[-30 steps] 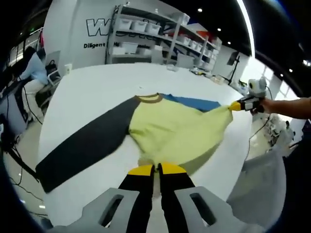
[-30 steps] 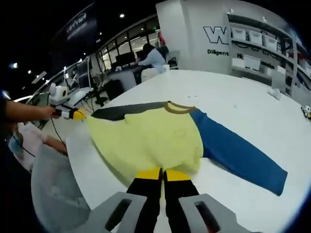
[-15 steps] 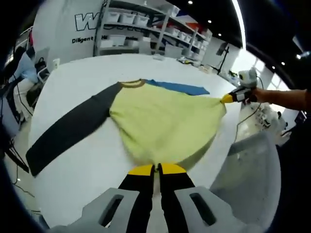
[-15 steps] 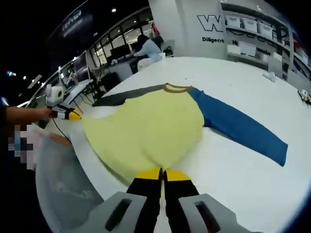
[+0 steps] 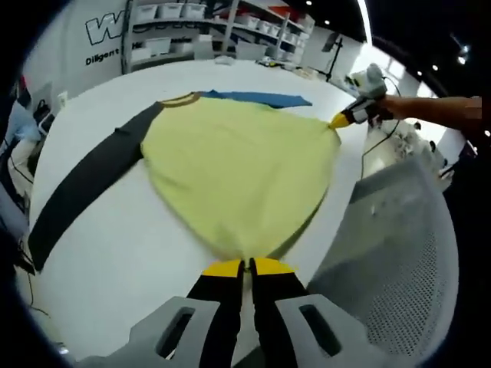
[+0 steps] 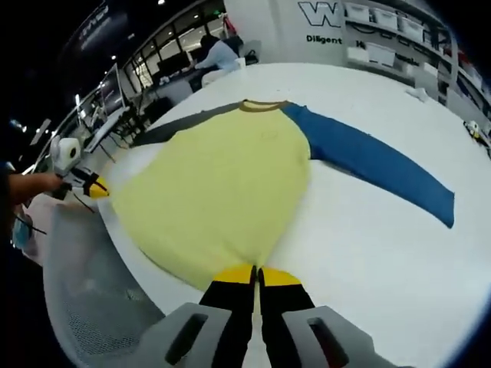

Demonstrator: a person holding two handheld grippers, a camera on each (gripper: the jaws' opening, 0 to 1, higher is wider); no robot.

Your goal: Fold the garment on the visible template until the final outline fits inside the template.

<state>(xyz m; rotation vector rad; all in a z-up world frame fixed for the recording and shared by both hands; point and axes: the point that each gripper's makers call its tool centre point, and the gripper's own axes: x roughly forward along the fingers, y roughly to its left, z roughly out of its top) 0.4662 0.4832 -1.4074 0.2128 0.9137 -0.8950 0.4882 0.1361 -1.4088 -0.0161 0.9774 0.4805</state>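
Both grippers pinching shirt hem, blue sleeve full in right gripper view

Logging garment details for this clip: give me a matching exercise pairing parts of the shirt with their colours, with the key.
Column one:
1. shirt body
2. sleeve lying out toward the right in the right gripper view
3. sleeve lying out toward the left in the left gripper view
4. collar band

Column two:
A. dark grey
B. brown
C. pale yellow
D. blue

Pairs: 1-C, 2-D, 3-A, 4-B.

The left gripper and the right gripper each have their jaws shut on the hem of the shirt body.
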